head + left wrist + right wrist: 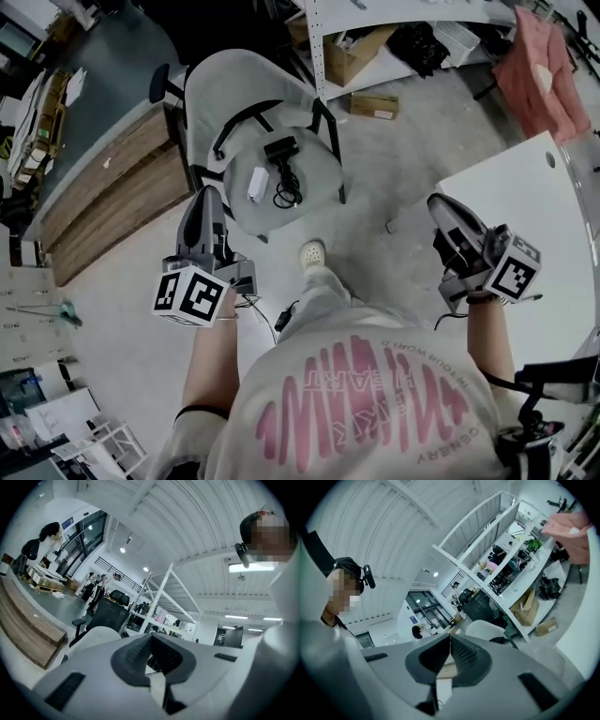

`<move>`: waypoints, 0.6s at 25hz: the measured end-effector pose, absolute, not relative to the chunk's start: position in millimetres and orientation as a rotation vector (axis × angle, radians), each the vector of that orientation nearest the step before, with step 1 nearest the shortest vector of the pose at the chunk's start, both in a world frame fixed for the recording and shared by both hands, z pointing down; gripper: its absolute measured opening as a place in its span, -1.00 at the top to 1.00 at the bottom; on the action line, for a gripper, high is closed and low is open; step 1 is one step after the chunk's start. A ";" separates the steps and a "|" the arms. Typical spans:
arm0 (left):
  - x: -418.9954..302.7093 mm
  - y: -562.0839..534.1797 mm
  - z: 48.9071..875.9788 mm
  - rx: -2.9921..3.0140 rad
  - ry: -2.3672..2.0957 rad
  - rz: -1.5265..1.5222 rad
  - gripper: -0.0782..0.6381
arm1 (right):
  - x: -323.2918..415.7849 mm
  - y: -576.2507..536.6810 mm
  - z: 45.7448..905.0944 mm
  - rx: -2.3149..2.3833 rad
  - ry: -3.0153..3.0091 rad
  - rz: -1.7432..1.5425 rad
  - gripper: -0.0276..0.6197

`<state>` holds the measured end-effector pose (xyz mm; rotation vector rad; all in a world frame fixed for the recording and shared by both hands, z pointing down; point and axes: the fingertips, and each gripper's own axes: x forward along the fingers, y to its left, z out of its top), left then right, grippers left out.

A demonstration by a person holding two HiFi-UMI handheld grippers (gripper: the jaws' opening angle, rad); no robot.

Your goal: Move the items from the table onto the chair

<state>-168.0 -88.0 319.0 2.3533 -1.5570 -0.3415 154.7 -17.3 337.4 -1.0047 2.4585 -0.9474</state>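
With left gripper (207, 197) and right gripper (446, 204) both pinched together, empty, might sweep the loose cable (286, 195) off the far-left chair (211, 89) if swung low.

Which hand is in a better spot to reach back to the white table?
Right, probably. The right gripper hangs beside the white table, while the left gripper is over by the chair, across the person's body. Both are shut and empty, so it must open first.
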 end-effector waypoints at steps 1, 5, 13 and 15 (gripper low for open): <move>-165.7 -80.7 313.8 2.364 -1.562 -0.355 0.75 | 158.8 -12.5 335.2 -1.008 2.464 -0.920 0.87; -154.3 -63.1 305.1 2.411 -1.563 -0.356 0.75 | 171.3 0.7 331.1 -1.024 2.483 -0.841 0.87; -131.9 -54.2 304.5 2.467 -1.465 -0.297 0.75 | 188.7 19.1 325.2 -1.075 2.434 -0.773 0.87; -123.4 -59.5 306.3 2.490 -1.424 -0.277 0.75 | 199.9 20.4 326.1 -1.117 2.401 -0.748 0.87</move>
